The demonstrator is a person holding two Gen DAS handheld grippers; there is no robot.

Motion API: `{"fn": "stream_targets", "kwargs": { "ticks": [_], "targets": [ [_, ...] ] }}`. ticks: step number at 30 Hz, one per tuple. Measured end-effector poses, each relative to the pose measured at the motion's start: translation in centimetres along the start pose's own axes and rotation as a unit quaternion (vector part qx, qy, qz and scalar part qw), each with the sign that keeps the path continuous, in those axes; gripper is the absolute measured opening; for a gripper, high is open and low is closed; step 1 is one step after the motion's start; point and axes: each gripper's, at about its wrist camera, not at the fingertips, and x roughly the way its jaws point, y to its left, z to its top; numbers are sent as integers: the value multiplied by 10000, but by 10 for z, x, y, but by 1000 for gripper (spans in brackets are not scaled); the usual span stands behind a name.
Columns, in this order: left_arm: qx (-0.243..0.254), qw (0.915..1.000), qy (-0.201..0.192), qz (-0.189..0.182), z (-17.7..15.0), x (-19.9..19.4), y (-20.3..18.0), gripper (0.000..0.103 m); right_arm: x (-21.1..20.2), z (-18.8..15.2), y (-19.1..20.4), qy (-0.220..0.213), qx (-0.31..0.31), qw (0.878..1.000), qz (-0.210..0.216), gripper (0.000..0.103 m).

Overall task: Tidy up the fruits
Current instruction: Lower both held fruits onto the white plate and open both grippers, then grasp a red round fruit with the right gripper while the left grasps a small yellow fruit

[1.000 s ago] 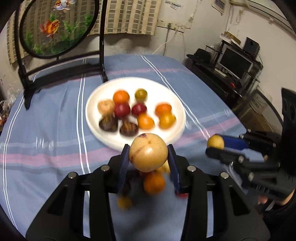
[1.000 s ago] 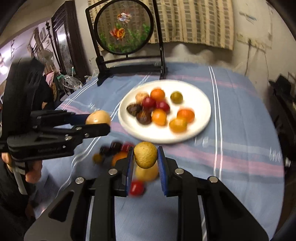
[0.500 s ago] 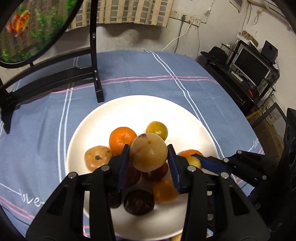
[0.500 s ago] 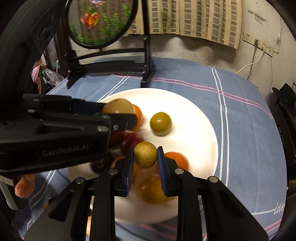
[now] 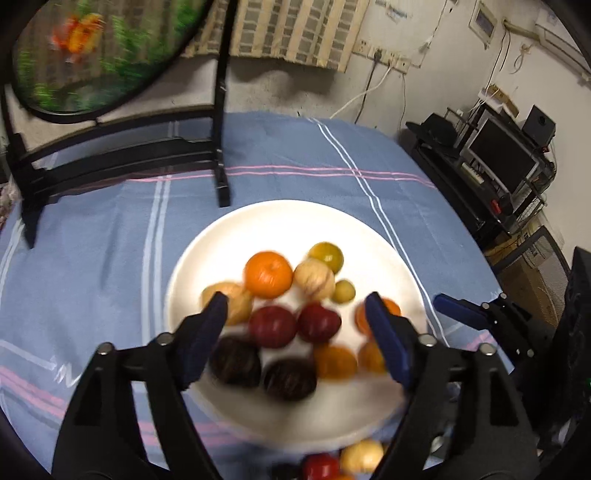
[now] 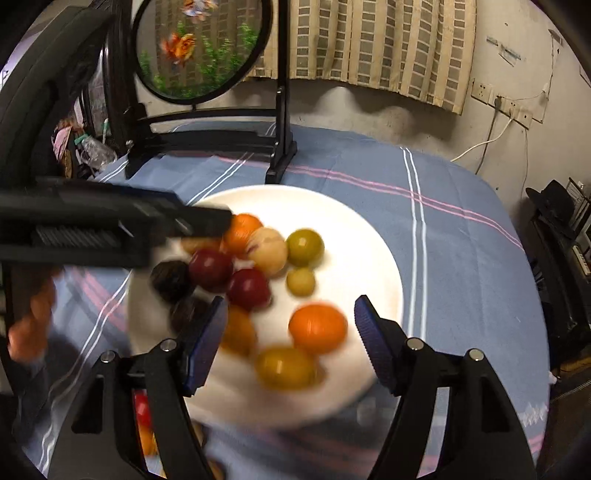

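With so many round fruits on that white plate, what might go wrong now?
The pale tan fruit and small yellow-green fruit lie loose among crowded neighbours on the white plate, so one might roll and nudge others toward the rim. The open left gripper and right gripper hover low, so a dip could knock them.

No readable text, labels, brands or numbers anywhere; wall papers (image 5: pixel 484 20) too small and blurred to make out, gripper bodies show no legible marking
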Motion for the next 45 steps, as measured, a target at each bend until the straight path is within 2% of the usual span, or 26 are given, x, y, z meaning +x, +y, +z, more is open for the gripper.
{"fn": "stream_targets", "kwargs": {
  "ticks": [3,5,8,10,13,17,22,24,26,28,29,31,32,33,34,36,41,45],
  "targets": [
    [66,9996,-191,182,-31,-44,-1,86,-30,-27,11,122,18,9999,115,73],
    [34,9991,-263,332,-57,-68,-2,89,-49,-44,18,161,95,9996,207,79],
    [-117,9988,-280,380,-106,-99,-4,90,-83,-74,33,-36,340,9990,302,86],
    [-222,9984,-253,457,-141,-114,-4,90,-97,-90,42,-178,438,9987,193,91],
    [-318,9974,-261,600,-175,-124,0,90,-108,-109,53,-264,595,9979,13,92],
    [-302,9972,-77,682,-200,-125,3,90,-104,-119,59,-102,775,9968,150,92],
    [-397,9970,-68,662,-210,-128,9,90,-97,-125,70,-7,696,9974,173,92],
    [-413,9971,-55,633,-211,-129,11,90,-84,-128,77,172,648,9973,293,92],
    [-396,9972,-66,632,-210,-130,11,90,-71,-130,84,316,567,9971,405,87],
    [-388,9973,-86,624,-210,-131,10,90,-57,-129,85,447,595,9958,531,73],
    [-381,9973,-94,618,-209,-131,10,90,-49,-129,84,540,642,9948,576,69],
    [-377,9975,-87,597,-209,-130,11,90,-34,-127,81,731,742,9926,629,52],
    [-379,9975,-84,587,-209,-130,12,90,-30,-127,80,763,760,9922,630,48],
    [-381,9975,-81,583,-208,-128,12,90,-24,-127,77,779,760,9926,543,37],
    [-380,9976,-56,581,-207,-125,13,90,-23,-126,75,746,738,9931,520,31],
    [-358,9977,-16,584,-206,-121,15,90,-26,-124,71,748,840,9916,632,31],
    [-210,9983,121,525,-199,-104,15,90,-58,-126,68,408,801,9945,543,31],
    [-66,9986,228,464,-196,-82,12,89,-75,-134,57,259,989,9926,661,31]
  ]
}}
